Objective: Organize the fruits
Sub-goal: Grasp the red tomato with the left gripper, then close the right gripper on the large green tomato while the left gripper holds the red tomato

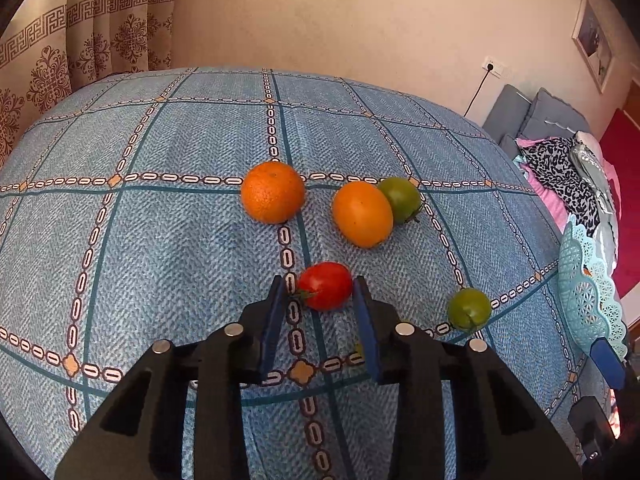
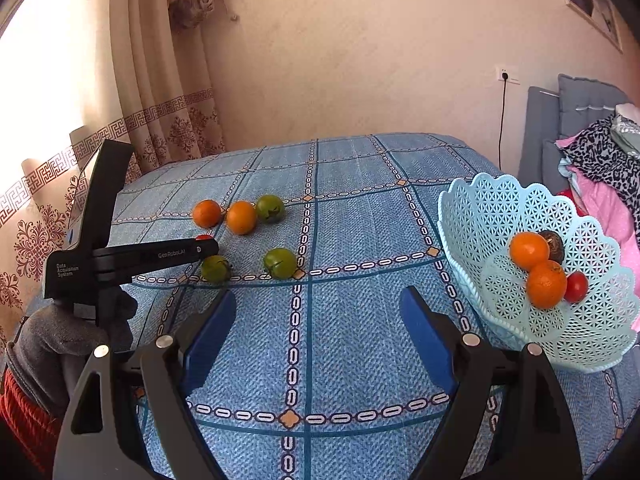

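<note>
Left claw [image 1: 320,292] straddles the red tomato [image 1: 325,286] on the counter [image 1: 160,260], pads at its sides; can't tell if it's pinched yet. Right claw [image 2: 320,316] spread, empty, just beside the basket [image 2: 492,208]. Basket holds two oranges, a red tomato and a dark fruit. Left: three green tomatoes, nearest [image 1: 469,309], and farther back two oranges [image 1: 273,192]. Roughly halfway, I'd judge.
</note>
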Action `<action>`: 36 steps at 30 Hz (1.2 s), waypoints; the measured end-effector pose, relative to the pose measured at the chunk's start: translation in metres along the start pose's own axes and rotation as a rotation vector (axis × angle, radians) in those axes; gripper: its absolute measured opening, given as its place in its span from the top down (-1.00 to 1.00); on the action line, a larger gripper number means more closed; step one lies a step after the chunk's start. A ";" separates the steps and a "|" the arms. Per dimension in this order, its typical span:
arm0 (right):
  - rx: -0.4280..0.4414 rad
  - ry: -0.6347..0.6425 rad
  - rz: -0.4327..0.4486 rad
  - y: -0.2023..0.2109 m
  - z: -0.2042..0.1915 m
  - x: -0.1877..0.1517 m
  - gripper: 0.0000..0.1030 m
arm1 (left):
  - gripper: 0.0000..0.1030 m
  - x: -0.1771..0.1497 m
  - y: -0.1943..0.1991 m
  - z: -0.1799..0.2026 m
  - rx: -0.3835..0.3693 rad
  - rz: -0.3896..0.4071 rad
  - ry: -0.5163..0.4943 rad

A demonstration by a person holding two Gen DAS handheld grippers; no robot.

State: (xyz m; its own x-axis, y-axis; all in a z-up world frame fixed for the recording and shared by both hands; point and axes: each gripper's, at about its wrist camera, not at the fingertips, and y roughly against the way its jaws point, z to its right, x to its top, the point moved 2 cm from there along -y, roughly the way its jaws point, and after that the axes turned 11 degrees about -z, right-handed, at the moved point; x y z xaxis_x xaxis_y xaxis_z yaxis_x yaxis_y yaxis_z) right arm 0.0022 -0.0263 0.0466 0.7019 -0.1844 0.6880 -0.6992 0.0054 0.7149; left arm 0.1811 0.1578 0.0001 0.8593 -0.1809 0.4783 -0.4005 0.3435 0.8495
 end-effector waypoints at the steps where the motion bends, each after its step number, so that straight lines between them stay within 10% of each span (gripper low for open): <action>1: 0.006 0.003 -0.007 -0.002 -0.001 0.001 -0.62 | 0.42 0.000 0.000 -0.001 -0.007 -0.001 -0.002; 12: 0.112 0.013 -0.127 -0.032 -0.009 0.010 -0.61 | 0.43 -0.011 0.022 0.004 0.102 0.065 -0.031; 36: 0.103 0.043 -0.253 -0.107 -0.023 0.044 0.05 | 0.43 -0.016 0.048 -0.004 0.188 0.133 -0.001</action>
State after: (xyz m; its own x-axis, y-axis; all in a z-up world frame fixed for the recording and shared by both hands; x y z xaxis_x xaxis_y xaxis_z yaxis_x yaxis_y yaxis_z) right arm 0.1105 -0.0126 0.0031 0.8598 -0.1247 0.4952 -0.5092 -0.1361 0.8498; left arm 0.1493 0.1807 0.0323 0.7947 -0.1464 0.5890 -0.5627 0.1862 0.8054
